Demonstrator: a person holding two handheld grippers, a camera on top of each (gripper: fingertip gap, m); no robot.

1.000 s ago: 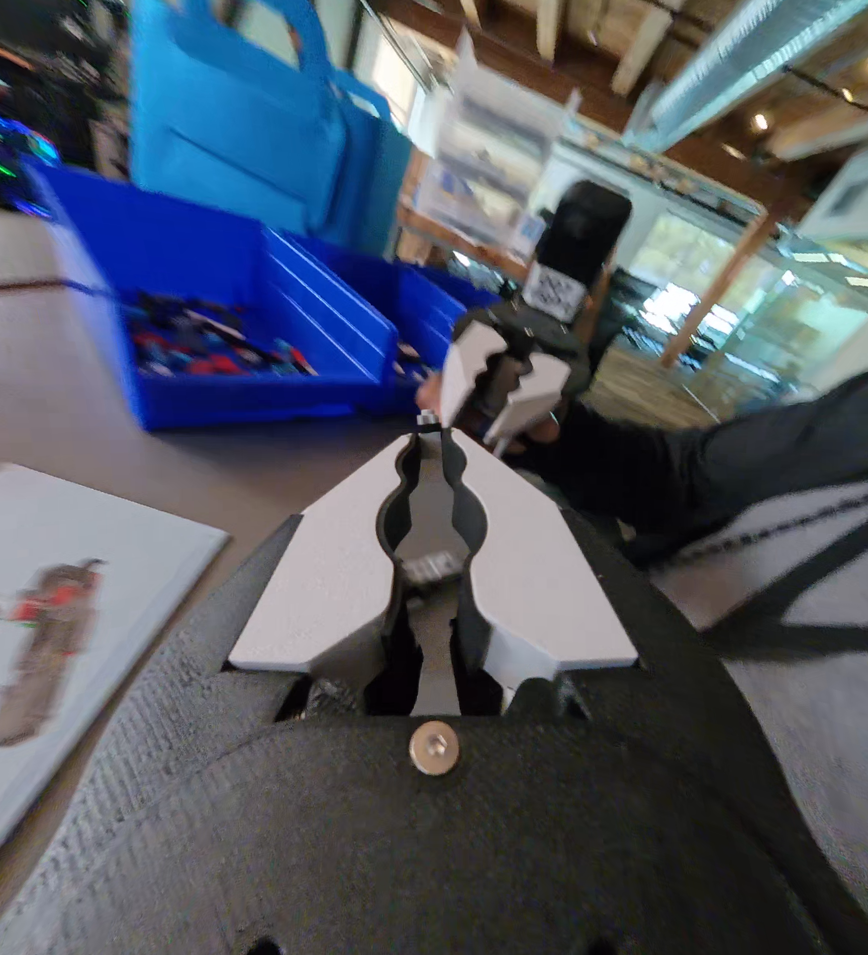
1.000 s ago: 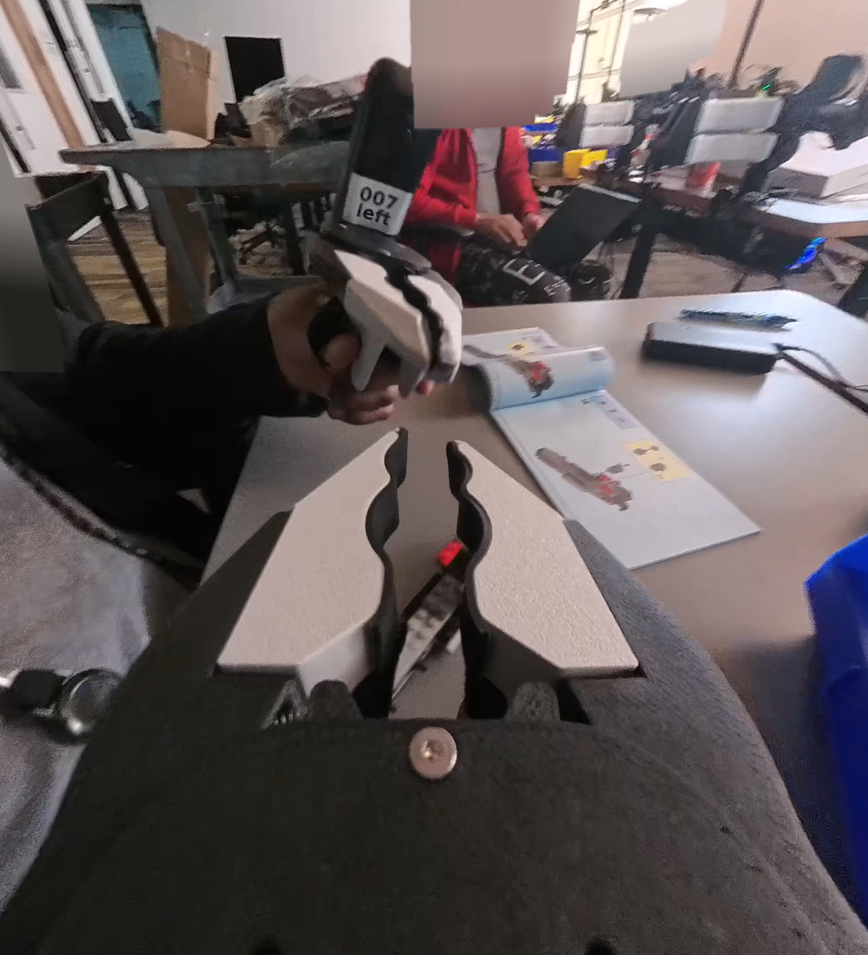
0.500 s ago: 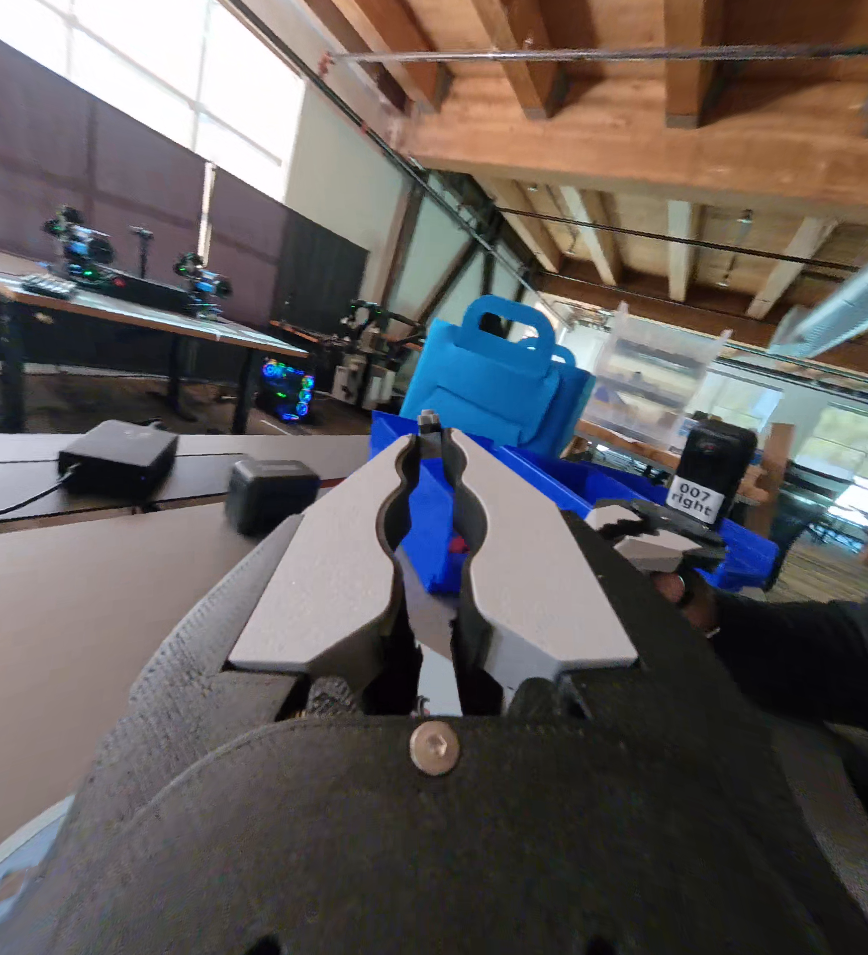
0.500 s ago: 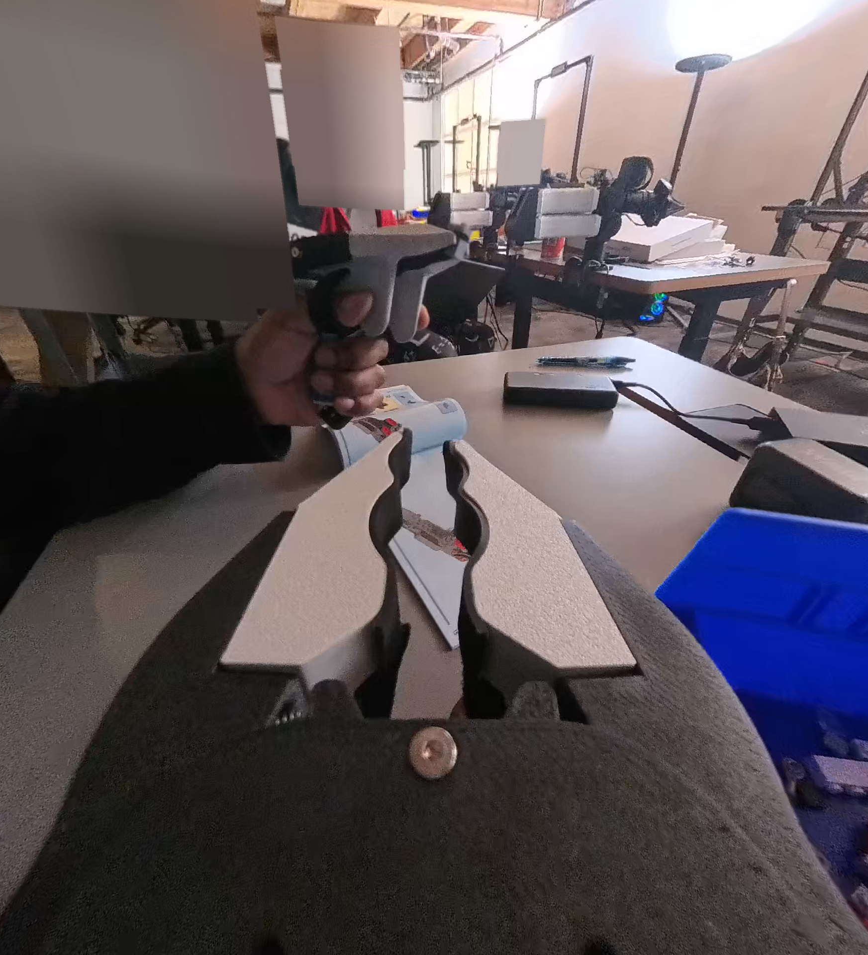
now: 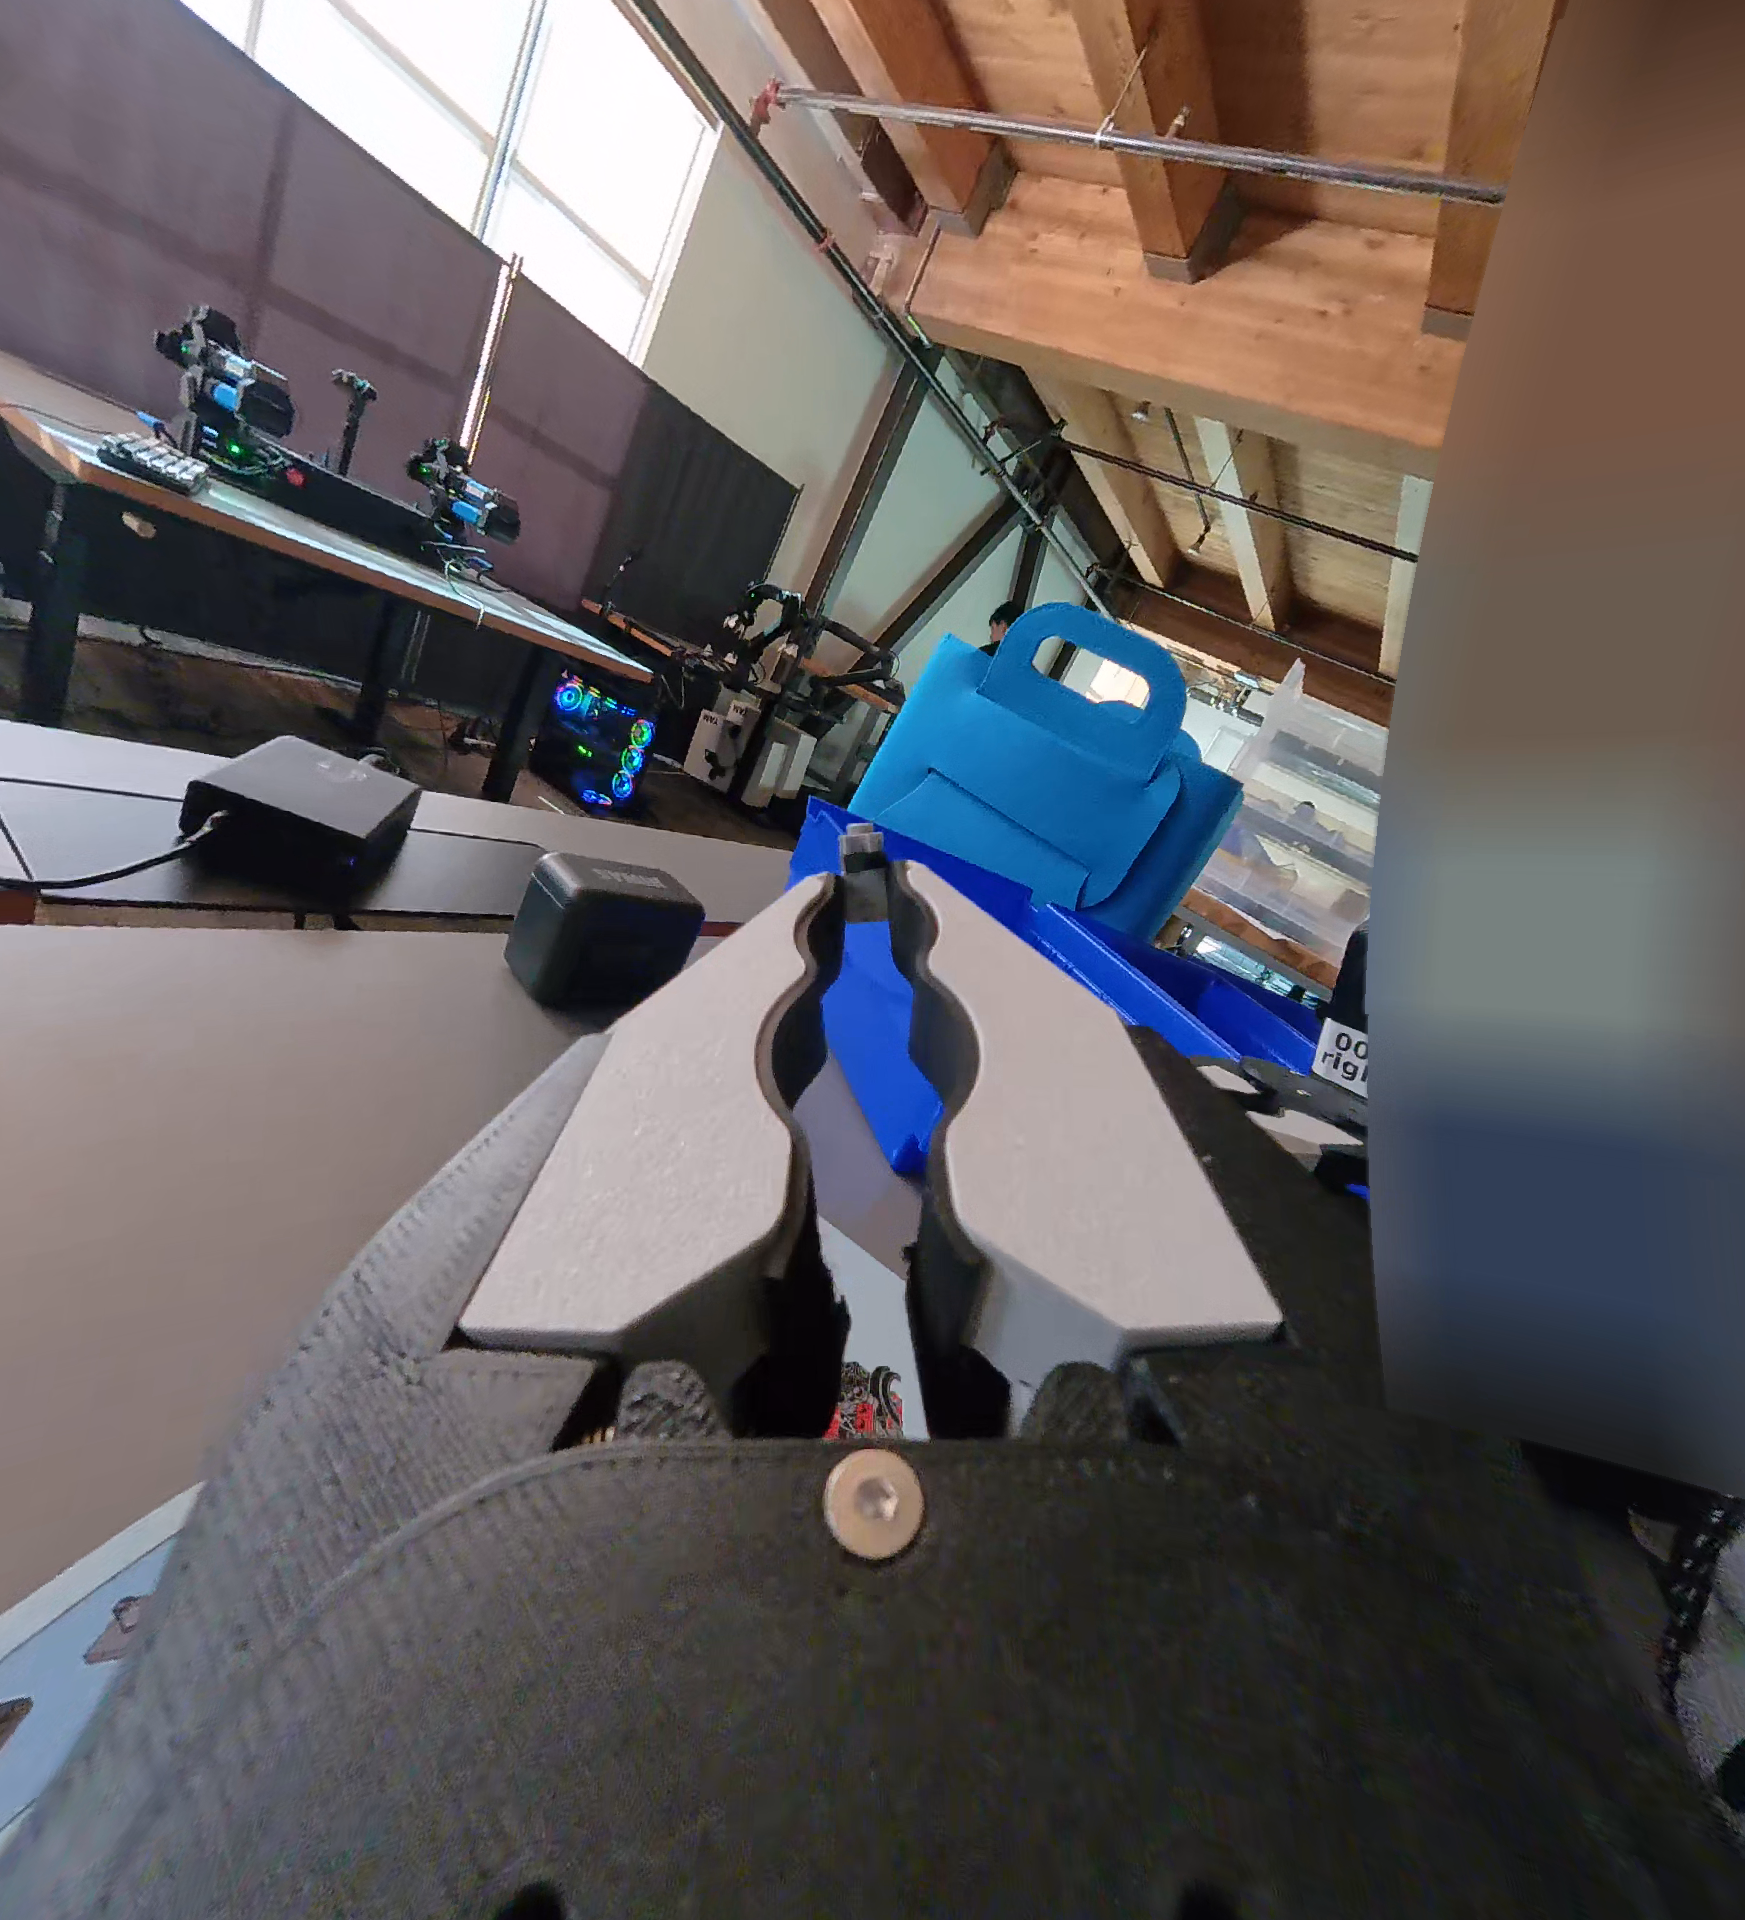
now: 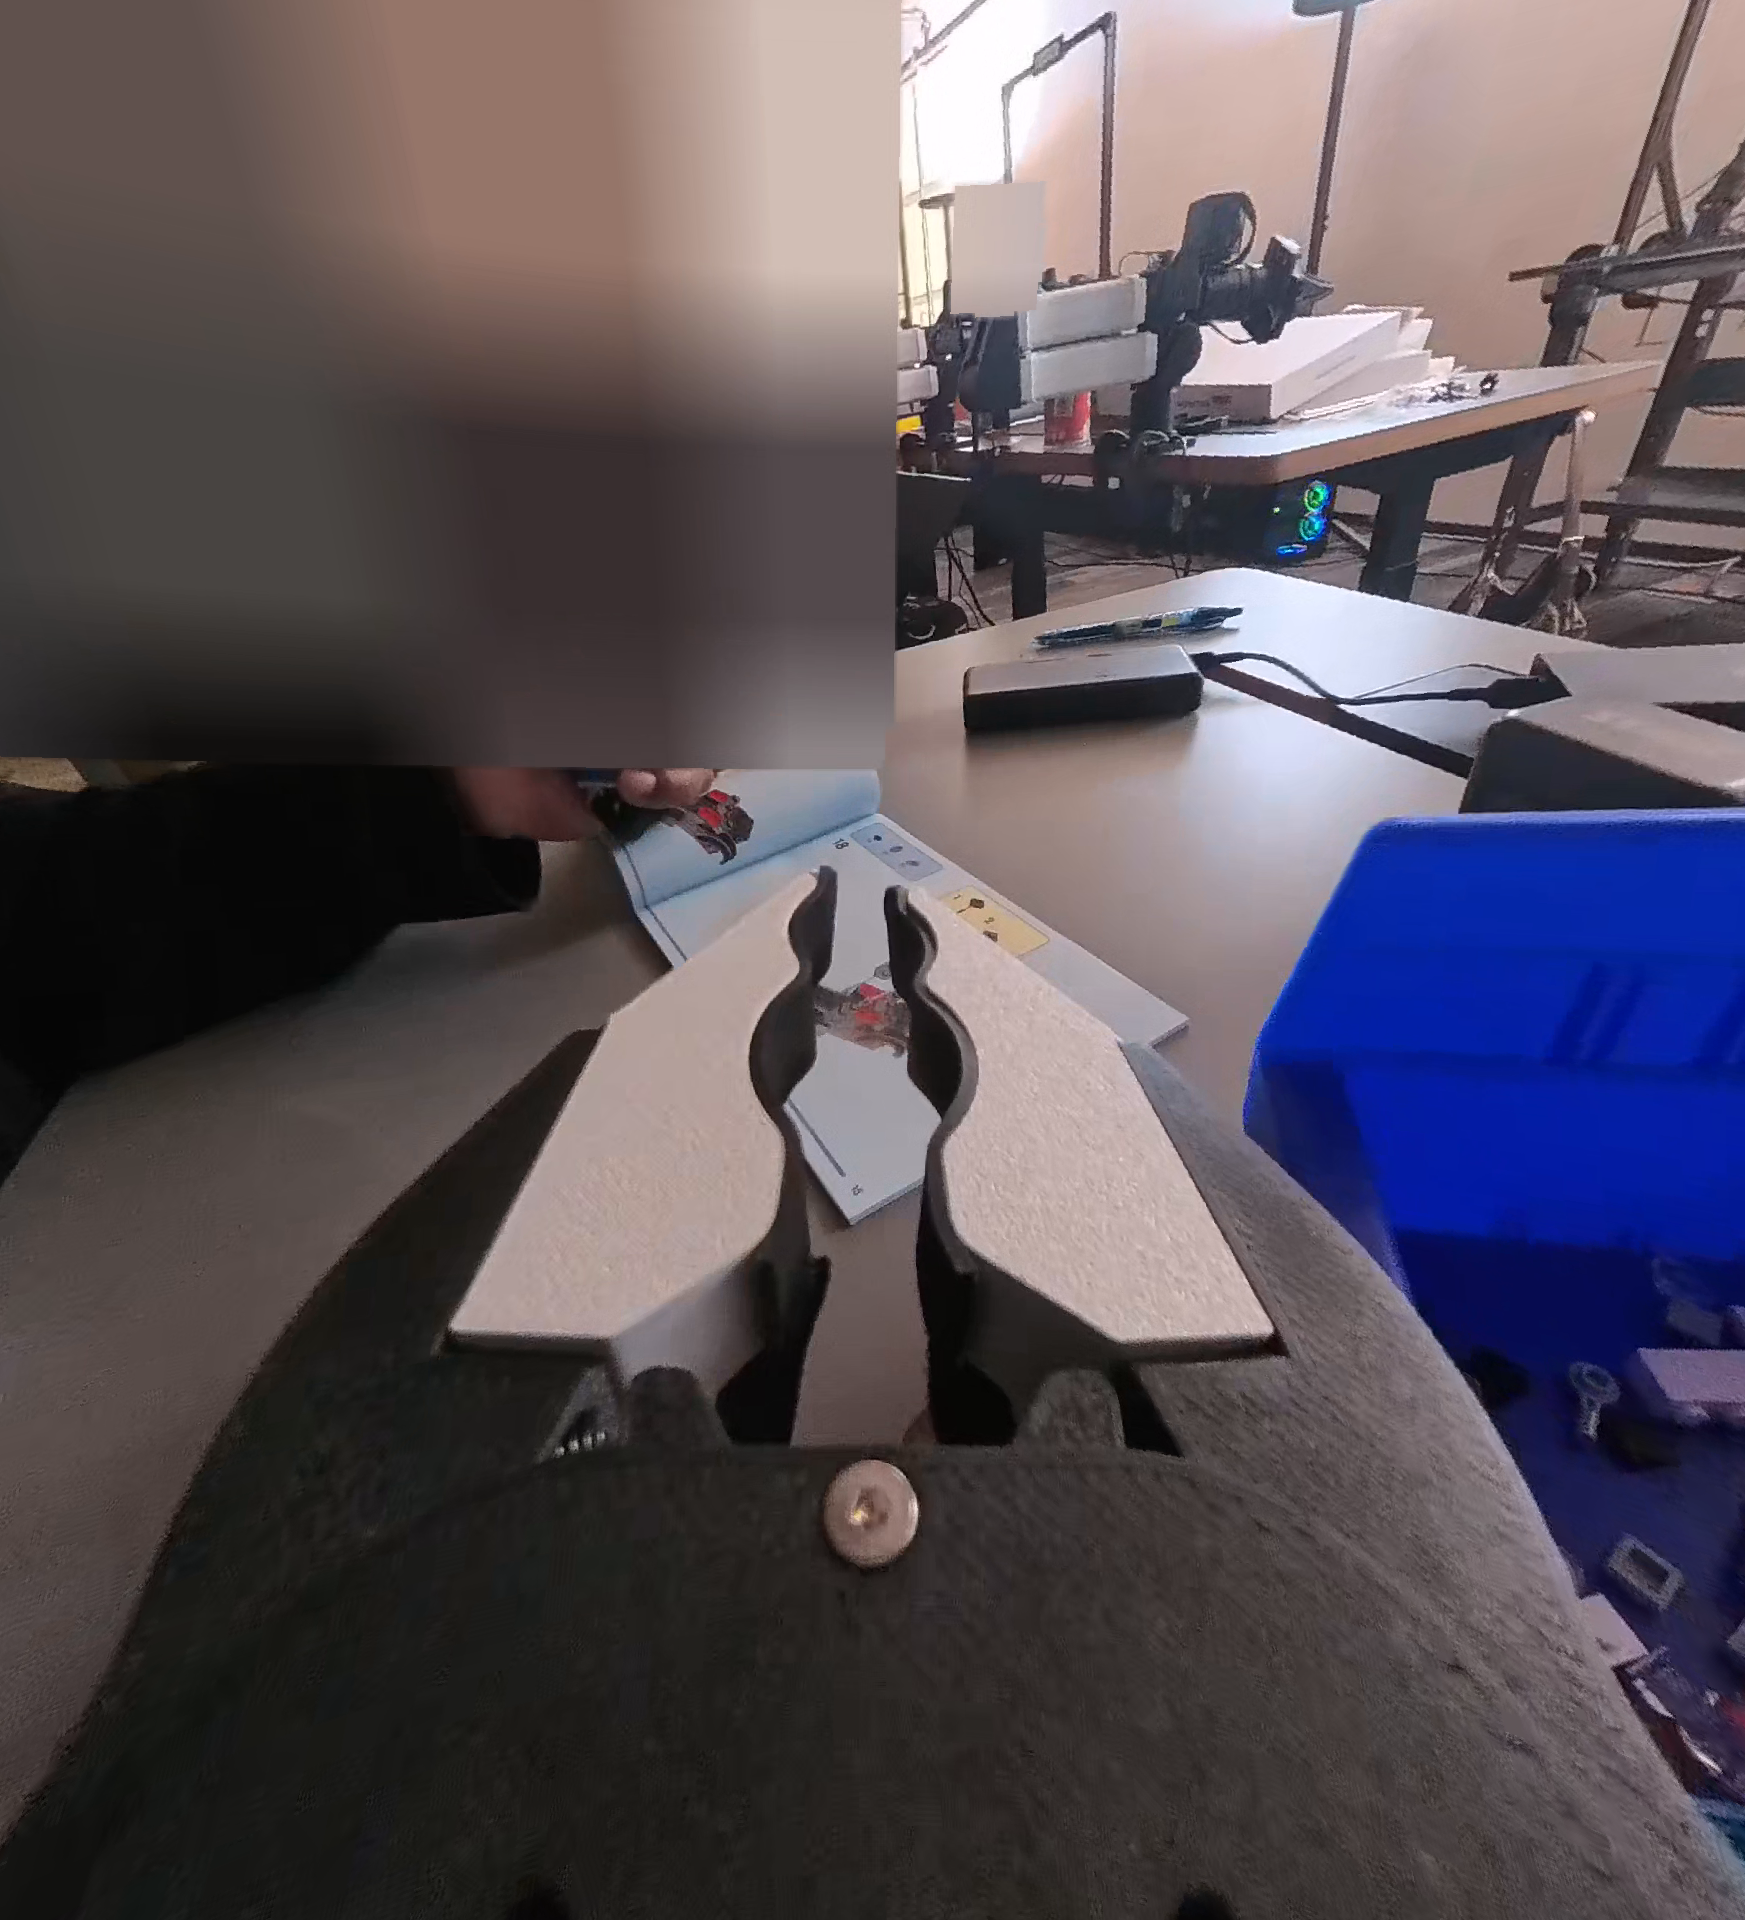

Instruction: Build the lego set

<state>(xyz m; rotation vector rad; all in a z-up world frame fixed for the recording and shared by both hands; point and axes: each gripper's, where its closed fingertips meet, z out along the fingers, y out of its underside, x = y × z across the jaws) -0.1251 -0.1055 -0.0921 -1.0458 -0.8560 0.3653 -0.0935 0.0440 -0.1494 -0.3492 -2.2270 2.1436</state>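
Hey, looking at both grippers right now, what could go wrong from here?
1. The left gripper pinches a small dark lego piece only at its very fingertips, raised above the table; a slight slip could drop it.
2. The right gripper is slightly open and empty, hanging over the instruction booklet beside the blue parts bin; a careless swing could knock the bin's wall.

Small grey lego piece (image 5: 863, 844) pinched upright, loose bricks (image 6: 1720, 1475) in bin
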